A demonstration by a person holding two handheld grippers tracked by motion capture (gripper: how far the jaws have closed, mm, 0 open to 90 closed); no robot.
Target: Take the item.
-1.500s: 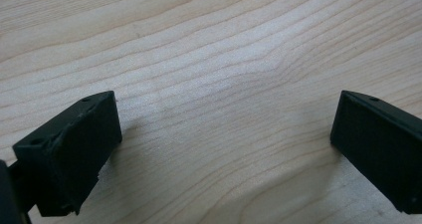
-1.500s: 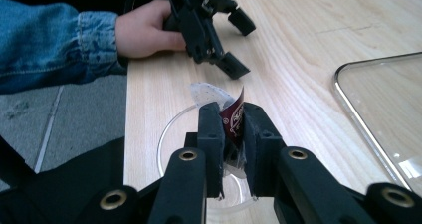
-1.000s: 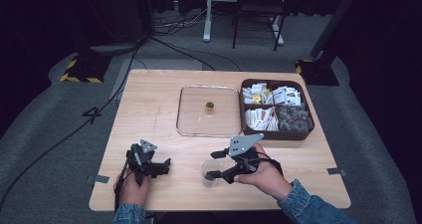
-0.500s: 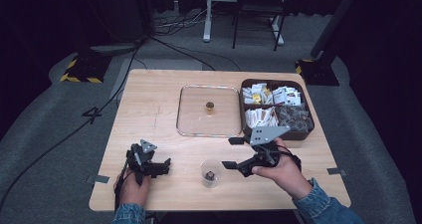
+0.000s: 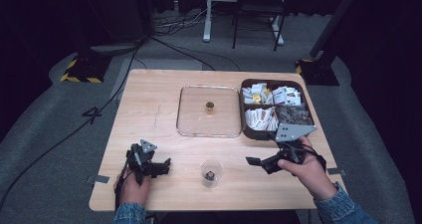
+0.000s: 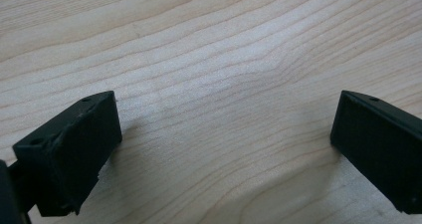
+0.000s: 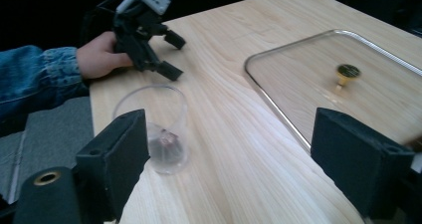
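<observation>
A: Where is the clear plastic cup (image 5: pixel 211 172) sitting?

B: It is standing upright on the wooden table (image 5: pixel 149 104), near the front edge and about midway along it. A small dark item (image 5: pixel 210 174) is lying in its bottom; I cannot tell what it is.

A: Right gripper (image 5: pixel 260 163)?

B: It is hovering to the right of the cup, apart from it, toward the front right corner. Its jaws have just been opening and are standing wide, released, with nothing between them. From the right gripper view the cup (image 7: pixel 158 129) is showing just past the left jaw, not touched.

A: Left gripper (image 5: pixel 158 167)?

B: It is resting near the front left corner, jaws spread wide over bare wood and gripping nothing.

A: Other items?

B: A glass lid (image 5: pixel 208 110) with a brass knob (image 5: pixel 210 105) is lying flat at mid-table. A dark compartment box (image 5: pixel 275 109) of packets is touching its right side, by the right edge.
</observation>
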